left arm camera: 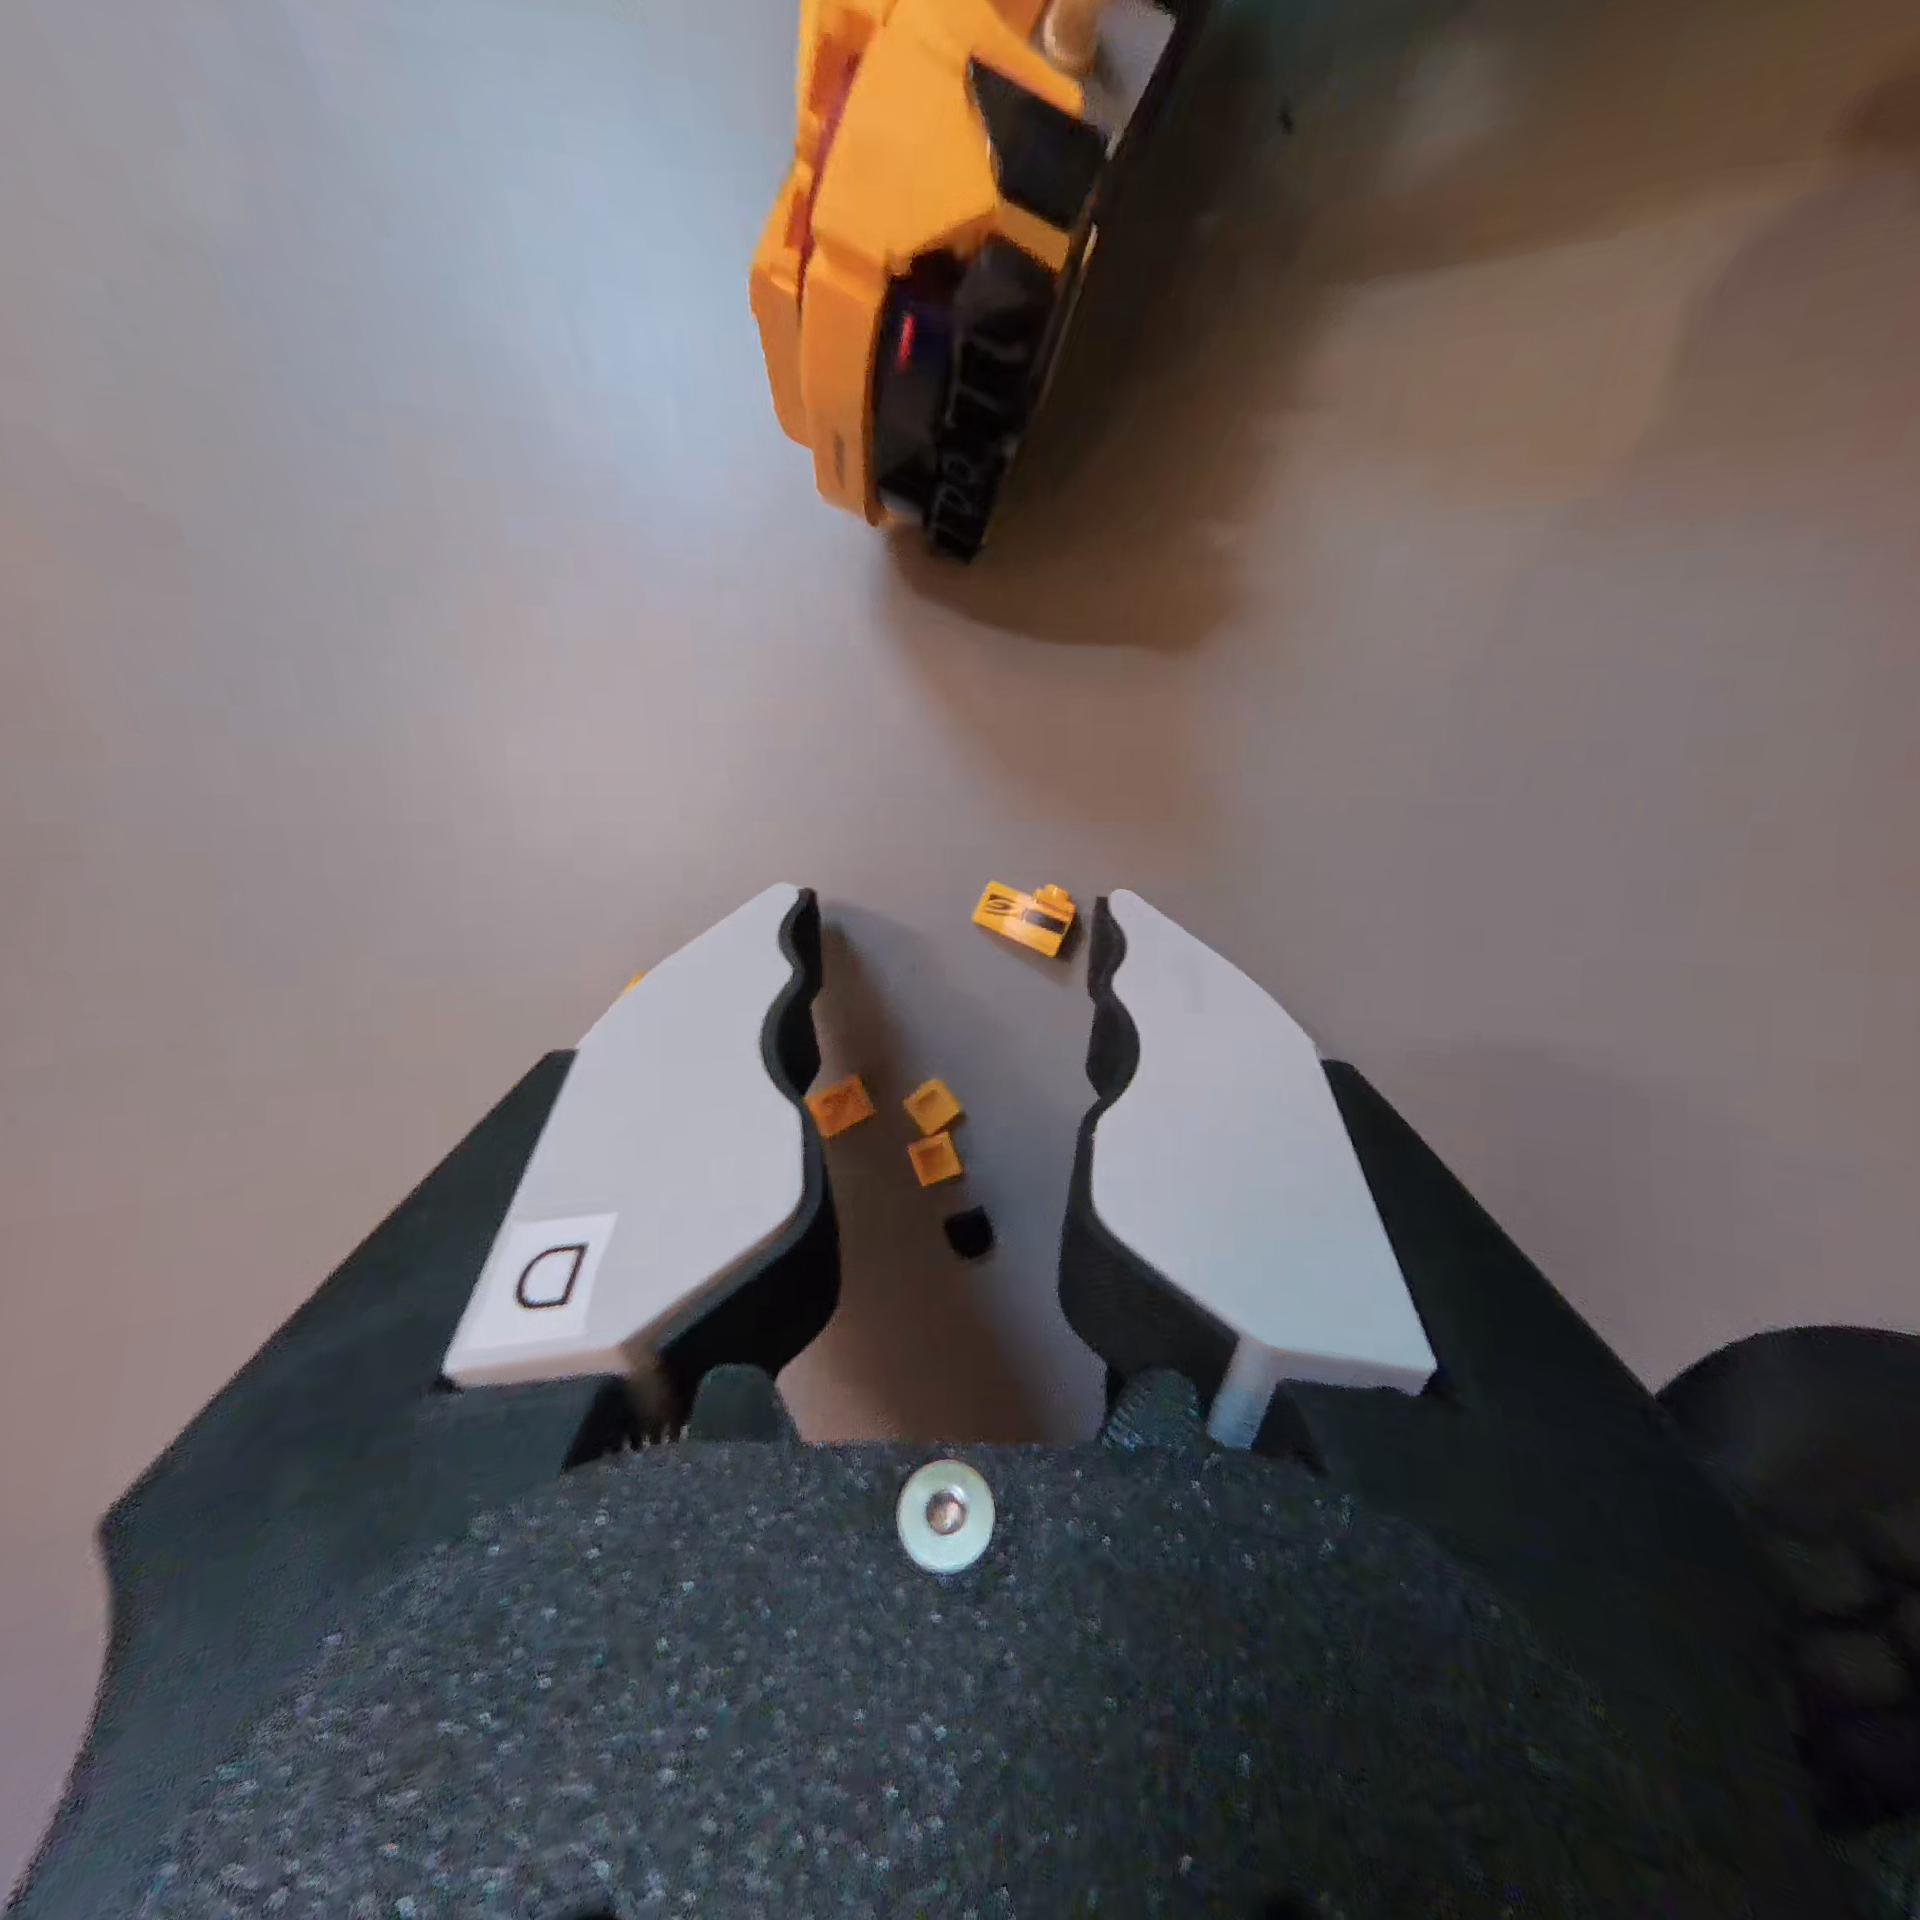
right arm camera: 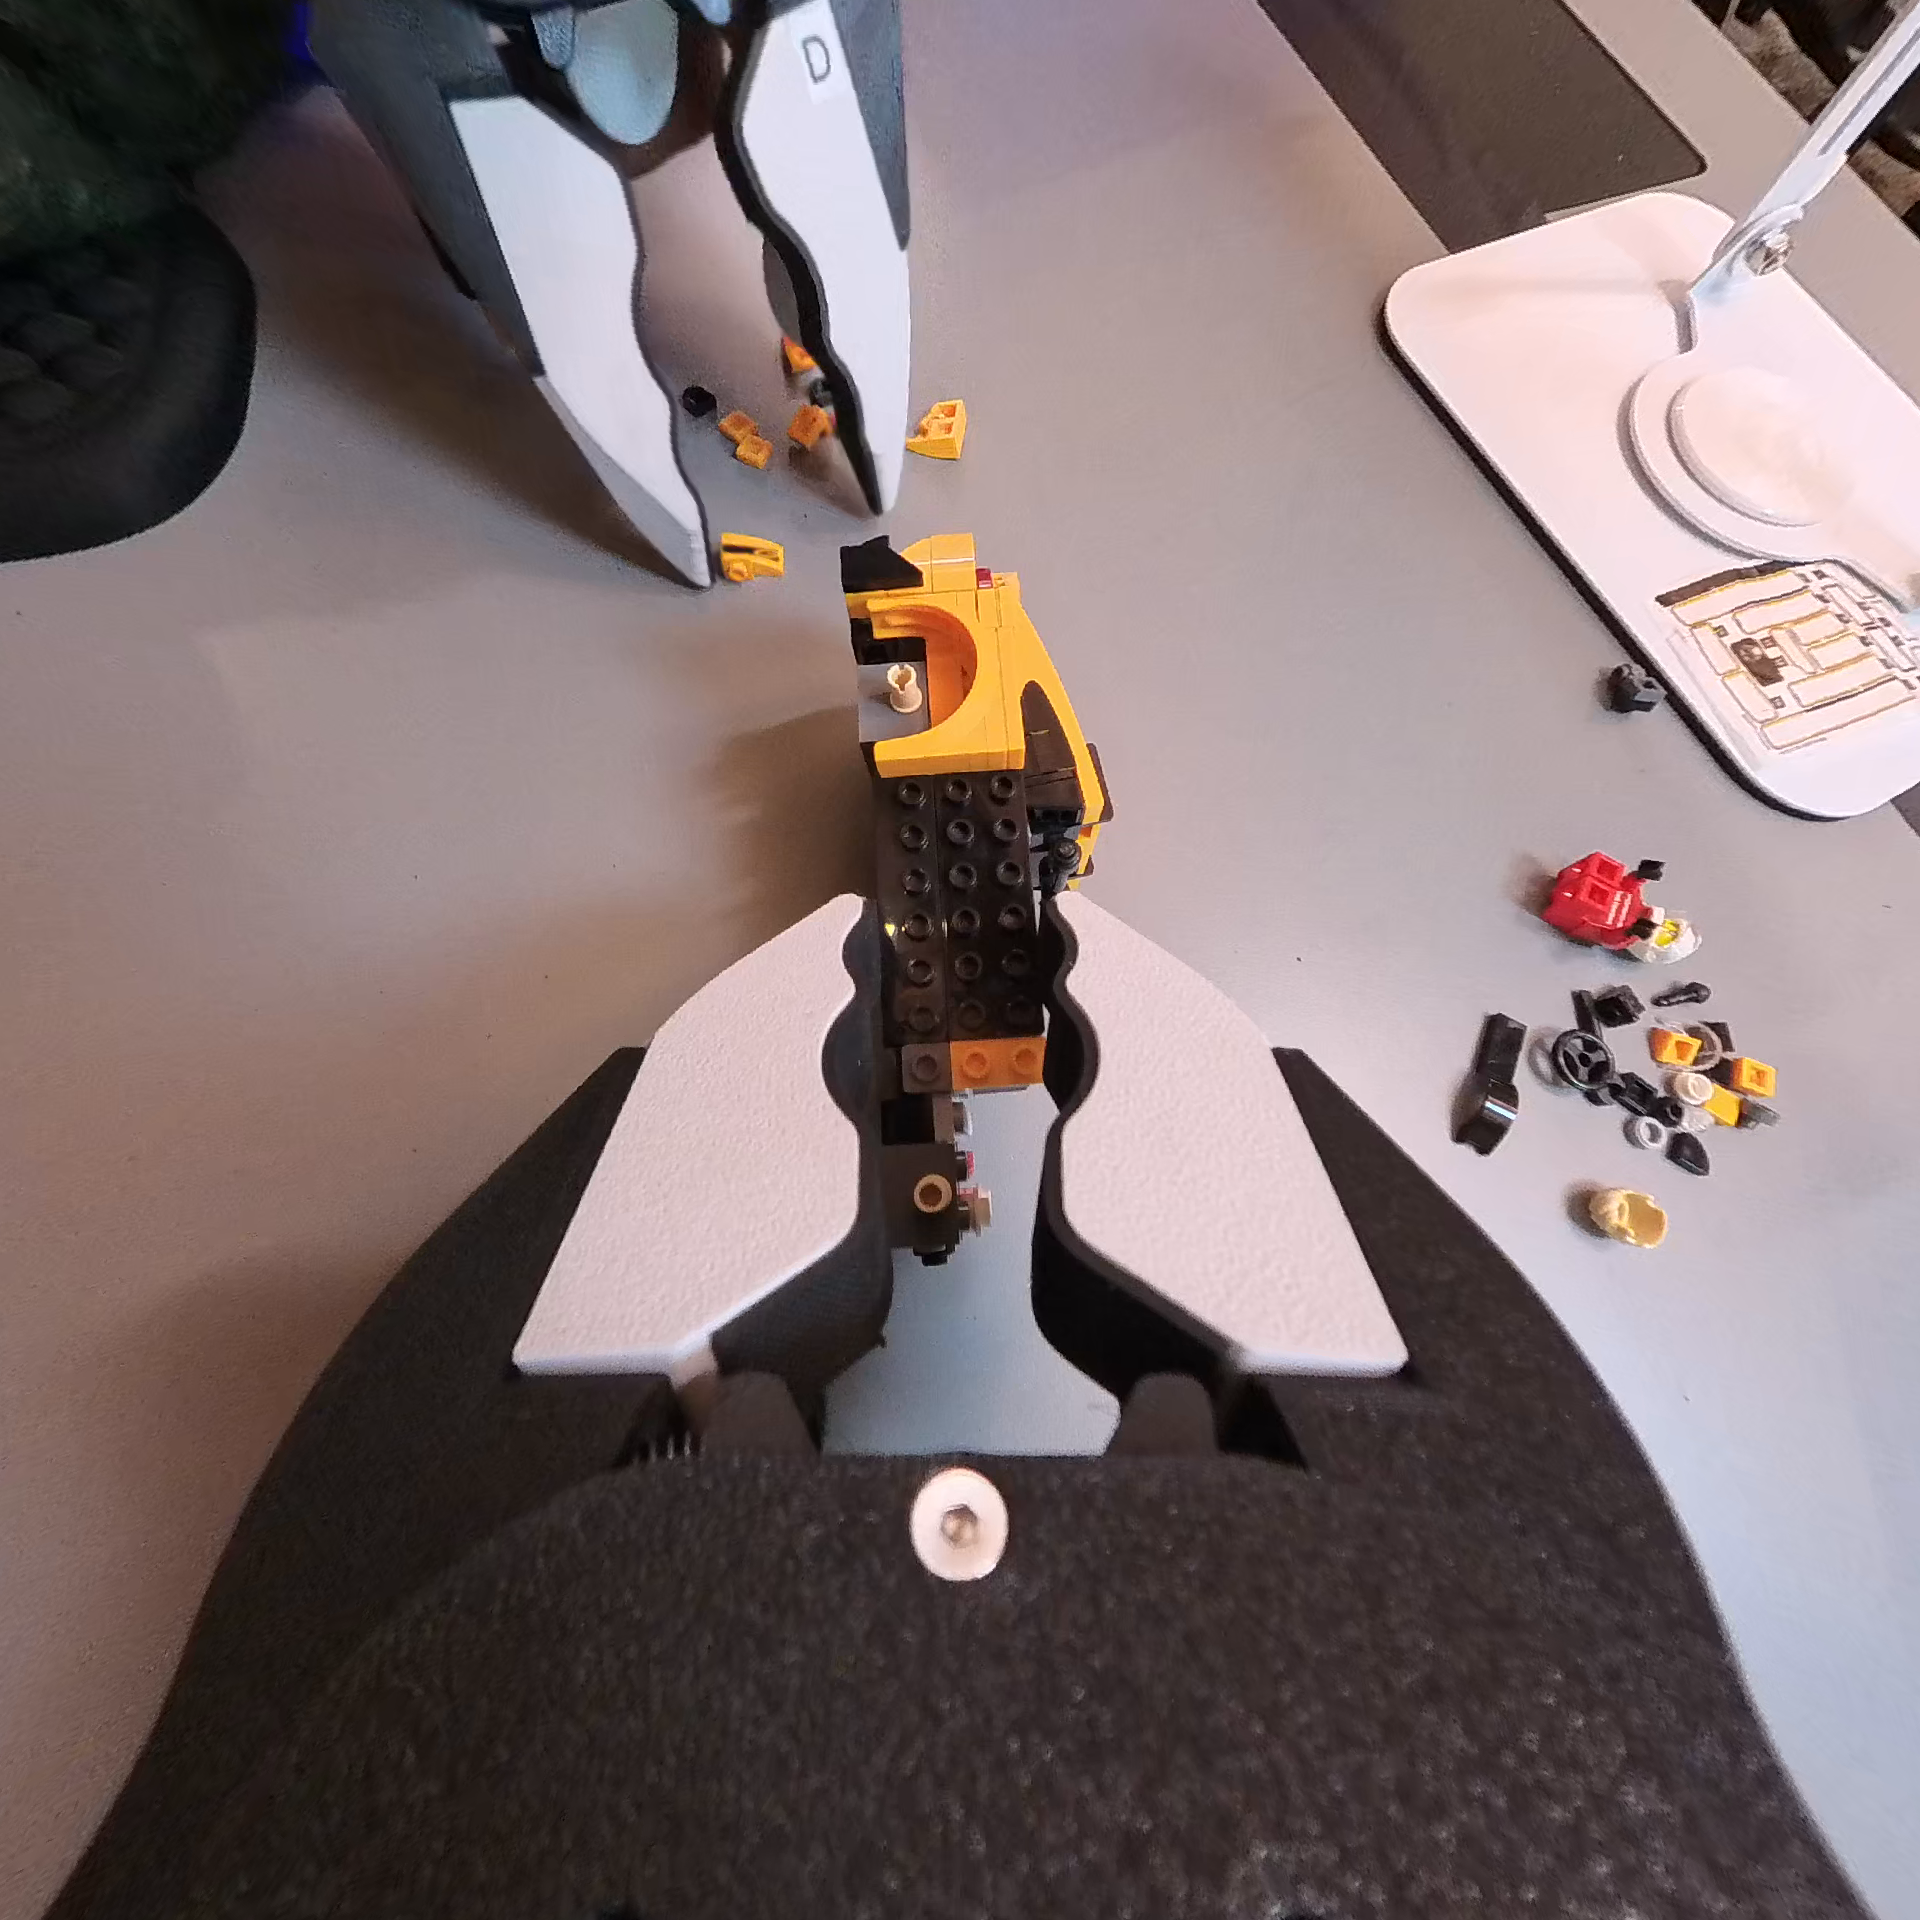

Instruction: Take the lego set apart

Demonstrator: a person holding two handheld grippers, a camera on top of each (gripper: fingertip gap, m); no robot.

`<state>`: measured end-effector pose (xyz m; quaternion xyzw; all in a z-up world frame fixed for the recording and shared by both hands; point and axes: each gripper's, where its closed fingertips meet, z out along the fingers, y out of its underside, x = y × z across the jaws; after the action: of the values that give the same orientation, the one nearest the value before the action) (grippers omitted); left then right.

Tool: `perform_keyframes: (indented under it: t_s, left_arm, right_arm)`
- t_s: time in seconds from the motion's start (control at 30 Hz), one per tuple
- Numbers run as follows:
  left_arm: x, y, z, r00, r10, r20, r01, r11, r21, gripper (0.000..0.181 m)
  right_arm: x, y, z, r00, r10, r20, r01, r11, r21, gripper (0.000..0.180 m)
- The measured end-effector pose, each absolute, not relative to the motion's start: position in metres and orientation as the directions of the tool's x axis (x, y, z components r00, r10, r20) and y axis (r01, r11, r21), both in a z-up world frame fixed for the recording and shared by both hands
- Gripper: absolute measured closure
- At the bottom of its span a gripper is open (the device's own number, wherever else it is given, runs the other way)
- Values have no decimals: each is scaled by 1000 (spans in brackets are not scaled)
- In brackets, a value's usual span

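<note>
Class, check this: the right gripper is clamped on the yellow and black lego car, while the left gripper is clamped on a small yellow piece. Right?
Not quite. The left gripper is open and holds nothing, as the left wrist view shows; the small yellow pieces lie loose on the table. The right gripper does clamp the lego car.

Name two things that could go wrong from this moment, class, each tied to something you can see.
The right gripper clamps only the black underside of the lego car, so a hard pull could twist it loose. The open left gripper hangs just above small yellow pieces; lowering it might scatter them across the table.
</note>
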<state>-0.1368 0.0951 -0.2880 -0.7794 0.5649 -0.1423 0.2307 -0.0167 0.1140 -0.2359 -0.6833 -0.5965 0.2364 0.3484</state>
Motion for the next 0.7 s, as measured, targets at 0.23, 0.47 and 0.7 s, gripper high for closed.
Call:
perform_keyframes:
  t_s: [0.23, 0.47, 0.7]
  left_arm:
    - [-119, 91, -253, 279, -958, -72, -745, -168, -646, 131]
    - [-75, 109, -234, 320, -924, -208, -670, -65, -740, 133]
    - [-48, 112, -241, 253, -863, -437, -772, 92, -629, 132]
  right_arm:
    - [-16, 114, -236, 172, 980, 99, 649, -37, -760, 152]
    - [-19, 111, -236, 94, 966, 242, 658, 122, -743, 151]
    - [-26, 106, -234, 51, 923, 380, 660, 254, -707, 151]
